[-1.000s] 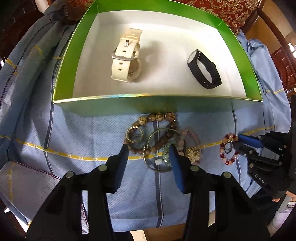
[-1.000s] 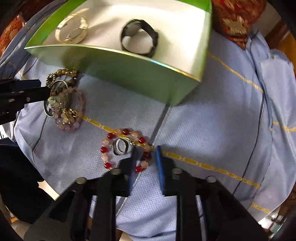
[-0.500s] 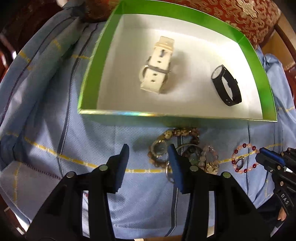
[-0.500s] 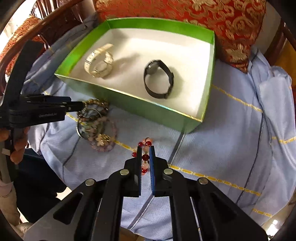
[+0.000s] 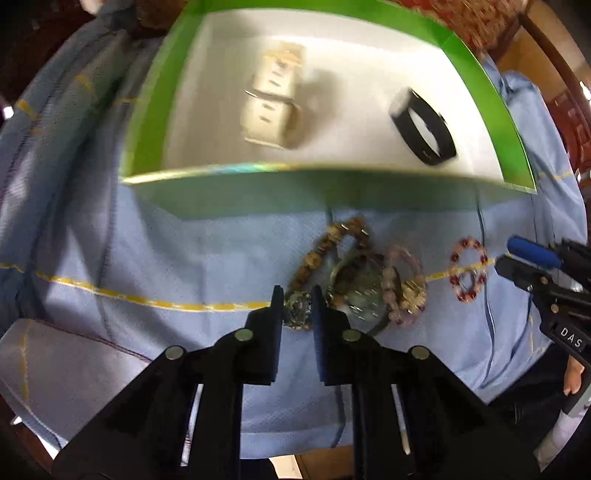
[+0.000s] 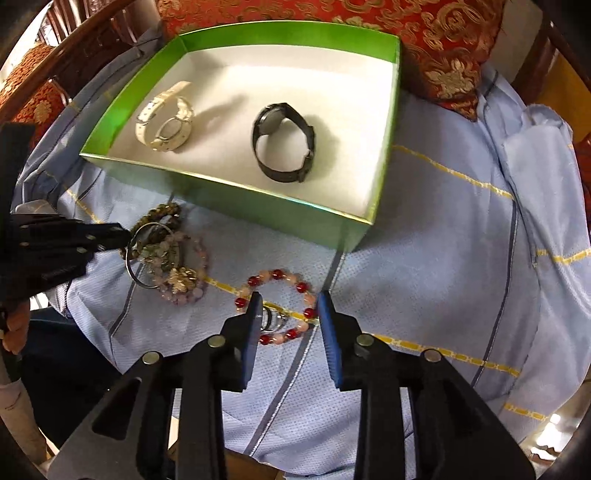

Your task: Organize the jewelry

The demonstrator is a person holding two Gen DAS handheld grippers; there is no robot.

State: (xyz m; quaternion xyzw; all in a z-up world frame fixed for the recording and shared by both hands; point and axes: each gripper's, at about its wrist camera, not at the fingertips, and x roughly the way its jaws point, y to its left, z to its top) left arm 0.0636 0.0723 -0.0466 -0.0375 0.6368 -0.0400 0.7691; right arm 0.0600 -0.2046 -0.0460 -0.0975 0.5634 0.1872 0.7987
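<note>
1. A tangle of bracelets [image 6: 162, 251] (brown beads, pink beads, a metal bangle) lies on the blue cloth [image 6: 424, 240] just in front of the green box [image 6: 122, 110].
2. The left tongs [image 5: 297, 306] have just been closing and now pinch a small beaded ring [image 5: 297, 312] at the near edge of that tangle.
3. A red-and-pink bead bracelet [image 6: 277, 275] lies apart to the right, encircling a small silver ring [image 6: 271, 319].
4. The right tongs [image 6: 288, 325] have just been opening; their jaws stand apart above this bracelet, clamping nothing.
5. Inside the box, a cream watch [image 6: 166, 118] lies left and a black watch [image 6: 284, 142] right, well apart.
6. A red-and-gold cushion [image 6: 424, 33] sits behind the box.
</note>
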